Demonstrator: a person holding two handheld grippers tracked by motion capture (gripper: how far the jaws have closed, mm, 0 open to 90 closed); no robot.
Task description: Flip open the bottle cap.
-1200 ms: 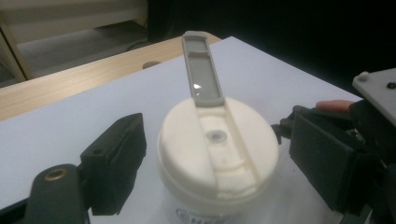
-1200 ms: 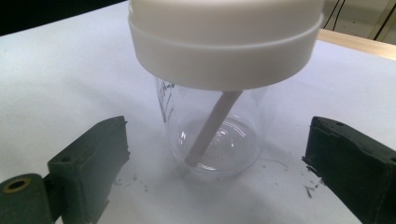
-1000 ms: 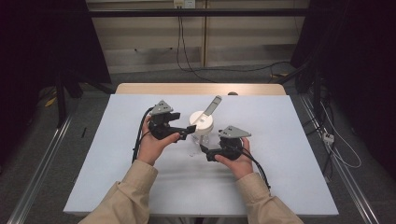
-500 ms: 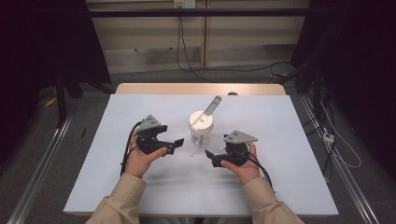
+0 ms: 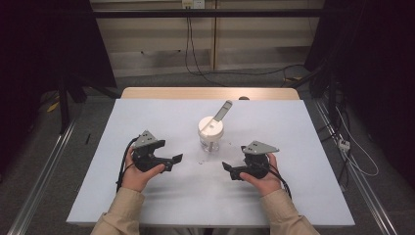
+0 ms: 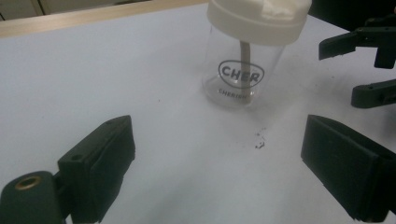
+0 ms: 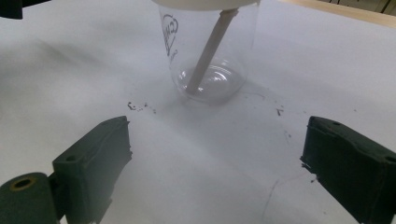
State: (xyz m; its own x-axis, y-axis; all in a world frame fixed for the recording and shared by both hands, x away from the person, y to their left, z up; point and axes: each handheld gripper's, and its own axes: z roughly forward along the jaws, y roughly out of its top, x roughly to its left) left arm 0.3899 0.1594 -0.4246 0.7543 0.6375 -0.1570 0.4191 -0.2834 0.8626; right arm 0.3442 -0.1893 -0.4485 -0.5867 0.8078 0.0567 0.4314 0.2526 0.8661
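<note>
A clear jar (image 5: 210,140) with a white lid (image 5: 211,128) stands upright mid-table, a pale handle (image 5: 223,110) sticking up through the lid and slanting to the back right. In the left gripper view the jar (image 6: 240,77) carries a printed oval logo. My left gripper (image 5: 174,162) sits to the jar's left, open, its jaws (image 6: 219,172) just having opened wider with nothing between them. My right gripper (image 5: 229,171) is at the jar's front right, open, its jaws (image 7: 217,172) a little narrower than a moment ago and holding nothing. Neither touches the jar (image 7: 210,51).
The white table sheet (image 5: 147,117) has small dark specks (image 6: 259,140) in front of the jar. A wooden edge (image 5: 210,93) runs along the far side. Cables trail on the floor behind and to the right.
Both hands have drawn back from the jar toward the near edge. The left gripper moved left and lower, away from the lid. The right gripper shifted right.
</note>
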